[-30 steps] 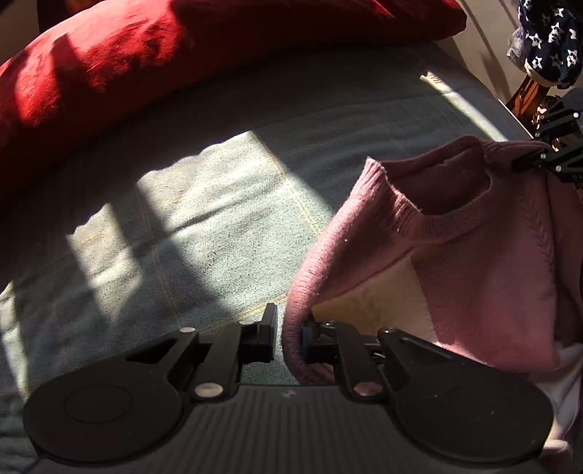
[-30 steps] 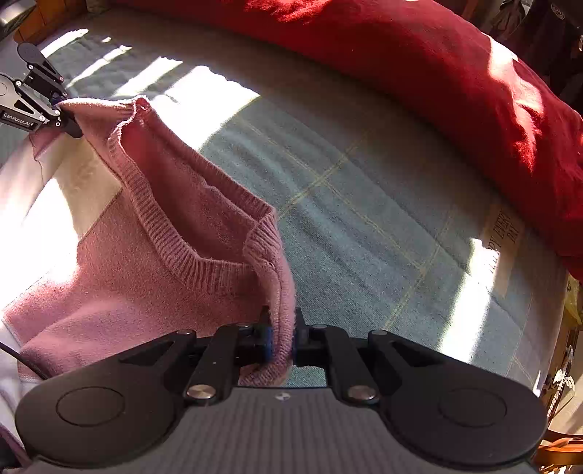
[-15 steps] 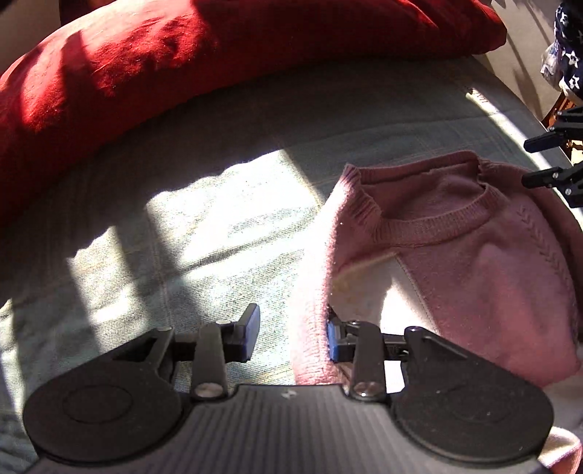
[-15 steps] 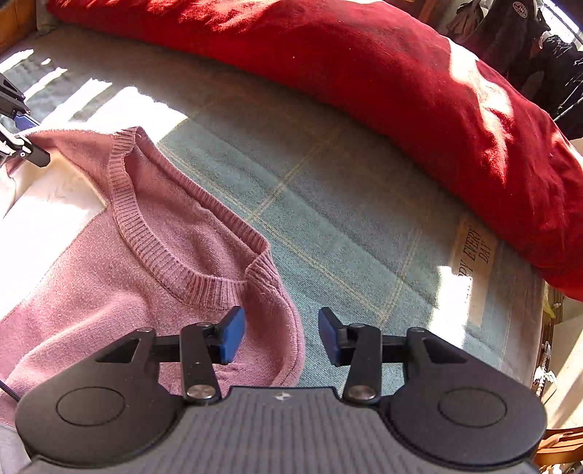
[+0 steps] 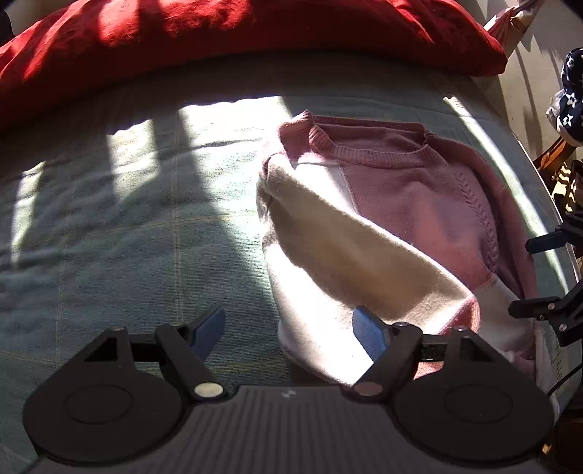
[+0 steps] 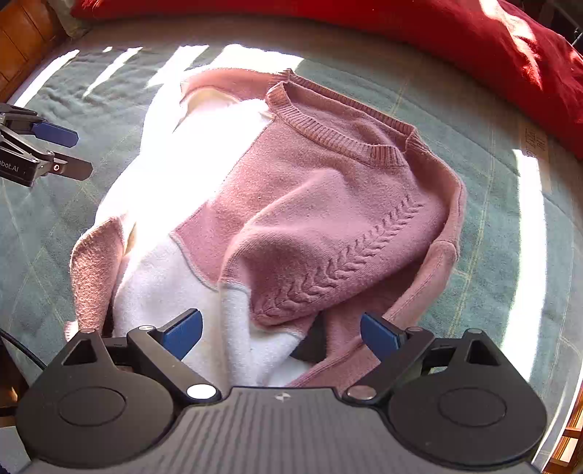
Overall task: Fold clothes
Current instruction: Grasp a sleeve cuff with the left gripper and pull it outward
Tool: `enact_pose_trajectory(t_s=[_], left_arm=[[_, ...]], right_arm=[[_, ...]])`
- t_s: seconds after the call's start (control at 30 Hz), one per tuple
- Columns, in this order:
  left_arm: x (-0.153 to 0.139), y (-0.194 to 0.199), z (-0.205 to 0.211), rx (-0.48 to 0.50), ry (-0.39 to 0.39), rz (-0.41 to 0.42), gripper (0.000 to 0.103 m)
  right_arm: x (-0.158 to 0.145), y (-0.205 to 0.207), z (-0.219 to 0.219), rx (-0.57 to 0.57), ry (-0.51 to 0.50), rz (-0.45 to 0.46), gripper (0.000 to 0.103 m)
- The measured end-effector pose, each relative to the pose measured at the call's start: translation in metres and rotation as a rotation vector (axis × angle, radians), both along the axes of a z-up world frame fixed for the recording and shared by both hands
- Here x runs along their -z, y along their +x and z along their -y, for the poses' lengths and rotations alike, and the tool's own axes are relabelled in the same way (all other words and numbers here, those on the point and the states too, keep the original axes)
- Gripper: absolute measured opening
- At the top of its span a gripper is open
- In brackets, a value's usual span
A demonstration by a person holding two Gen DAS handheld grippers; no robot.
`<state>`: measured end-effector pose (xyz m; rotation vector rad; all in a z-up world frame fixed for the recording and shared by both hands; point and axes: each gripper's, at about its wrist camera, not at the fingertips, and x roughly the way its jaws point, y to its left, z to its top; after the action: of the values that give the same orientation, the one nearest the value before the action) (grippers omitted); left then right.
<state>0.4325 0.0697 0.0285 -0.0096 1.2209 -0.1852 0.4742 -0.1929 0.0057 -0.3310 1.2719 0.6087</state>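
Right wrist view: pink-and-white knitted sweater (image 6: 309, 204) spread rumpled on green checked bed cover (image 6: 492, 218), neckline toward long red cushion (image 6: 473, 32). Right gripper (image 6: 280, 333) above sweater's near edge, jaws just opened wide, nothing clamped. Left gripper (image 5: 288, 333) at sweater's left edge, jaws likewise just parted, gripping nothing.
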Motion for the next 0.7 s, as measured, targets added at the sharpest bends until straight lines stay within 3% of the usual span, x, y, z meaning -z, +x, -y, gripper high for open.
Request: enact_pose_trajectory(t_s=[0.1,0.3,0.7], left_arm=[[0.010,-0.014,0.003,0.013,0.021,-0.003,0.078],[0.017,-0.034,0.007,0.058,0.016,0.028,0.078],[0.027,-0.072,0.009,0.064,0.012,0.056,0.078]], right_arm=[[0.016,-0.021,-0.019,0.004,0.026,-0.040,0.099],[0.047,-0.040,-0.035,0.017,-0.036,-0.014,0.103],[0.074,-0.046,-0.029,0.069,-0.084,-0.005,0.103]])
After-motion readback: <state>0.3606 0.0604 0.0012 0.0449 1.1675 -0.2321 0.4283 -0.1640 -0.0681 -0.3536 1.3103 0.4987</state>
